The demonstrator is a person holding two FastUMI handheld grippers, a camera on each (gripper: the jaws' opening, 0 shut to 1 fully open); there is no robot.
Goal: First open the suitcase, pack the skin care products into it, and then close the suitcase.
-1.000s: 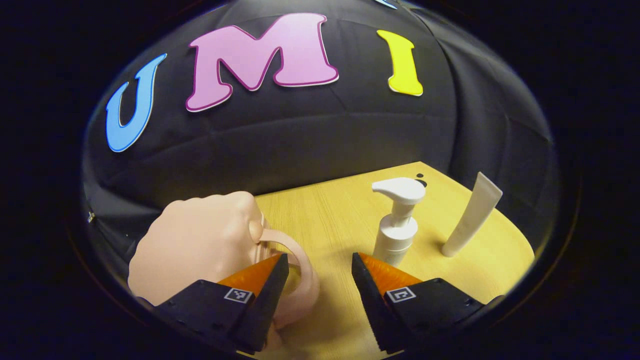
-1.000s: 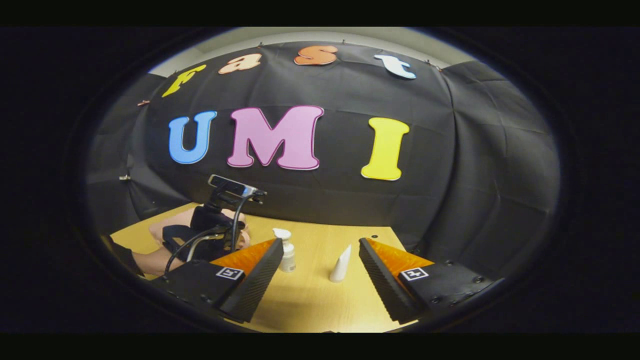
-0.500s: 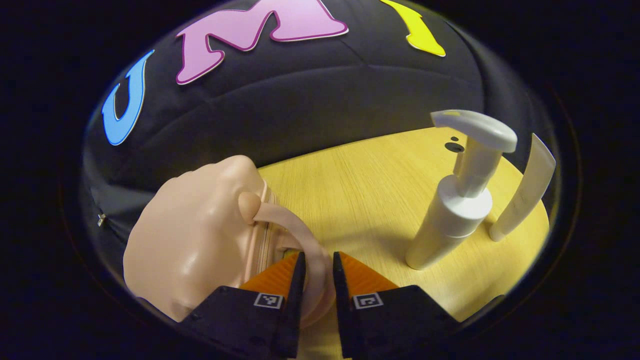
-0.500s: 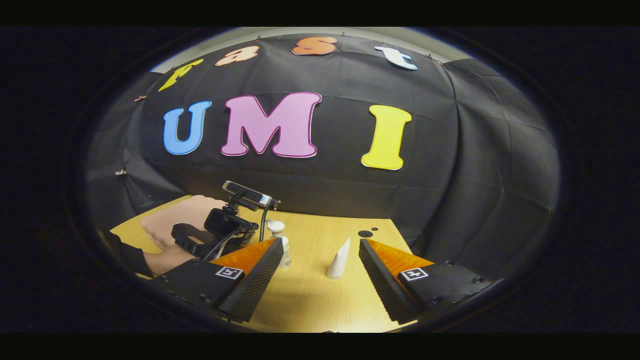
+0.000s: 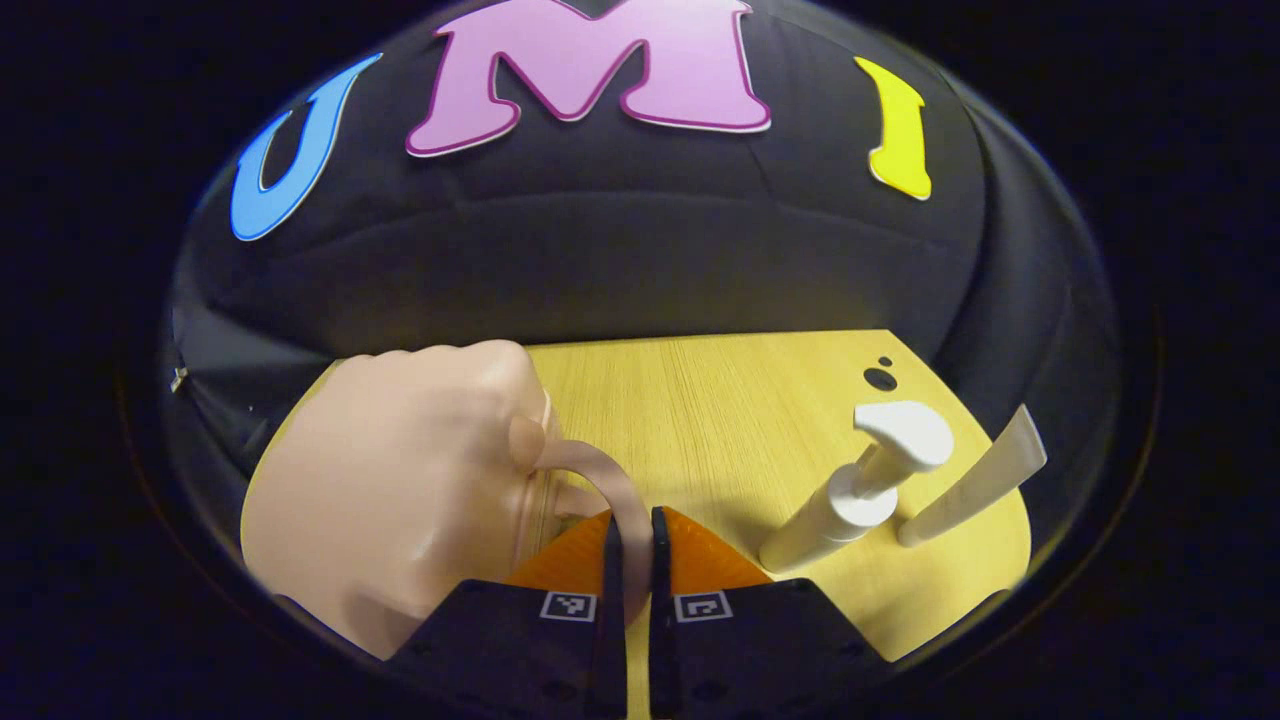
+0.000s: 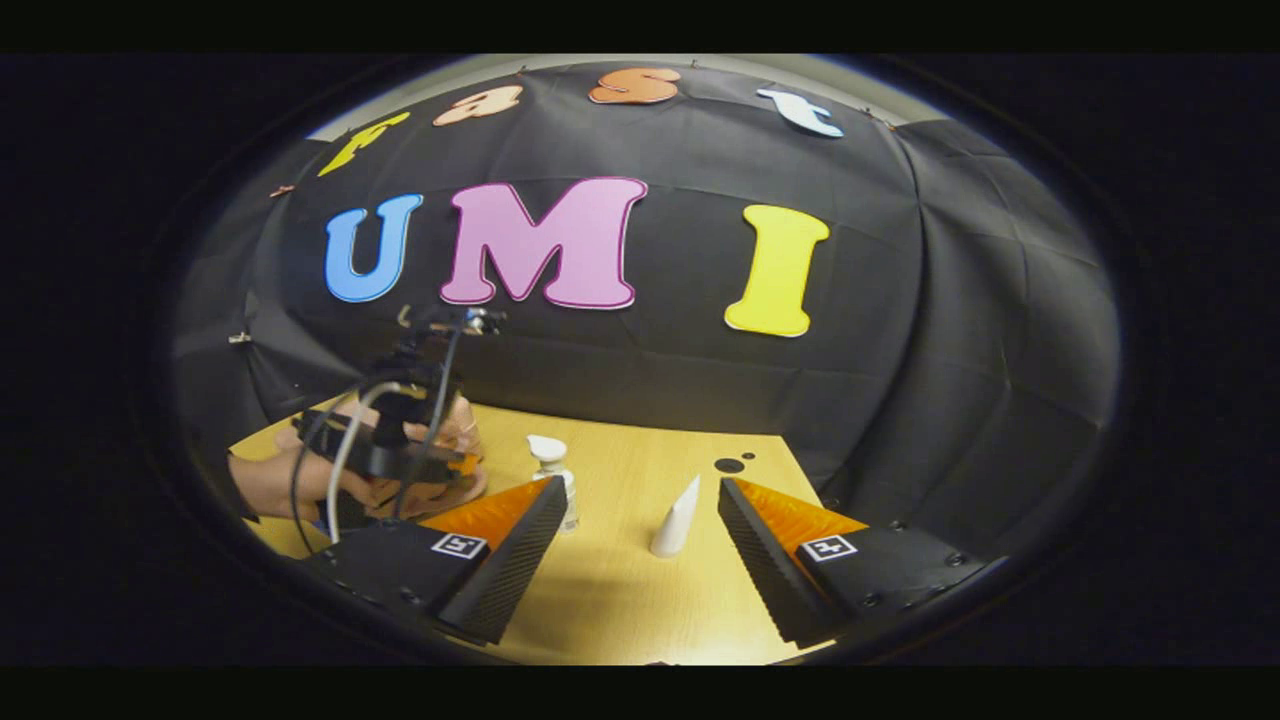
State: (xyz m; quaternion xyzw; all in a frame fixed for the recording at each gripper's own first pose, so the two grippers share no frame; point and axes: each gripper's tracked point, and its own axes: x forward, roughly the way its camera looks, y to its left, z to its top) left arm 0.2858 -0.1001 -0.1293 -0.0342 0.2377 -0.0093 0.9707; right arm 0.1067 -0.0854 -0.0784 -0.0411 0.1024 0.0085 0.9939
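Note:
A small peach suitcase (image 5: 400,480) lies closed on the wooden table (image 5: 720,400), its arched handle (image 5: 612,488) facing me. My left gripper (image 5: 632,525) is shut on that handle, both fingers pressed against the strap. A white pump bottle (image 5: 850,500) and a white tube (image 5: 975,480) stand to the right of it. In the right gripper view my right gripper (image 6: 640,500) is open and holds nothing, hovering over the table's near part. The pump bottle (image 6: 555,475) and the tube (image 6: 678,518) stand beyond it. The left gripper (image 6: 462,465) is at the left, held by a hand (image 6: 270,485).
Black cloth wall closes the back and the sides of the table. A small dark hole (image 5: 880,378) marks the tabletop near its far right corner. Bare wood (image 6: 620,590) lies between my right fingers and the two products. Cables (image 6: 340,450) hang from the left gripper.
My left gripper went from open beside the handle to shut on it. In the right gripper view it has tilted upward. The right gripper has barely moved.

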